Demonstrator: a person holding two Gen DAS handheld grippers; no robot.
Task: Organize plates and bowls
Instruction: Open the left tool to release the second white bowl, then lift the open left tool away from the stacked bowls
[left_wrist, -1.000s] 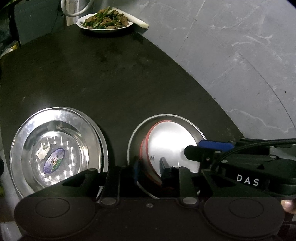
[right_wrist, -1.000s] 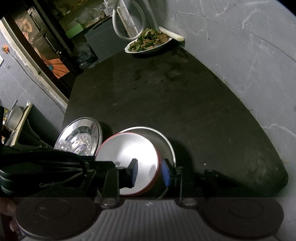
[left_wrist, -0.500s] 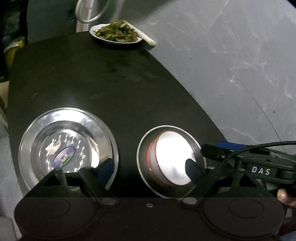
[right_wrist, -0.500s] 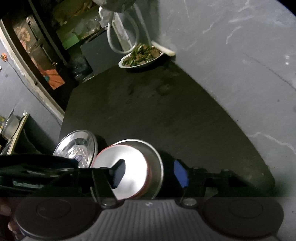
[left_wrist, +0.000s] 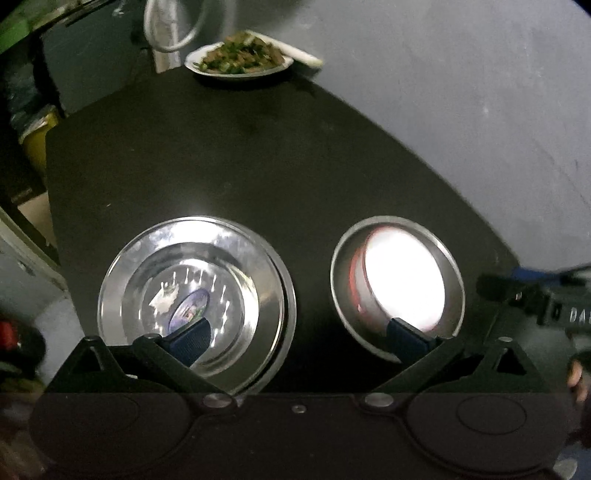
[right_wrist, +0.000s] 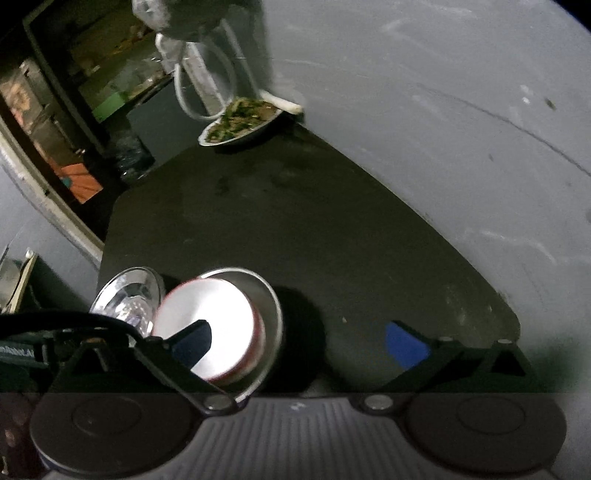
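Note:
A red-rimmed white bowl (left_wrist: 402, 282) sits inside a steel bowl (left_wrist: 341, 280) on the dark table; both also show in the right wrist view, the white bowl (right_wrist: 221, 321) in the steel bowl (right_wrist: 271, 314). A stack of steel plates (left_wrist: 258, 258) with a sticker lies to the left, and its edge shows in the right wrist view (right_wrist: 129, 291). My left gripper (left_wrist: 299, 338) is open and empty, above and in front of both. My right gripper (right_wrist: 303, 341) is open and empty, just right of the nested bowls.
A white plate of cooked food (left_wrist: 240, 61) stands at the table's far edge by the grey wall, also in the right wrist view (right_wrist: 240, 123). A white hose (left_wrist: 170, 29) hangs behind it. The dark table (left_wrist: 240, 158) ends at the right against the wall.
Both grippers were shut on the white bowl's rim one second ago. They have opened, let it go in the steel bowl, and pulled back and up.

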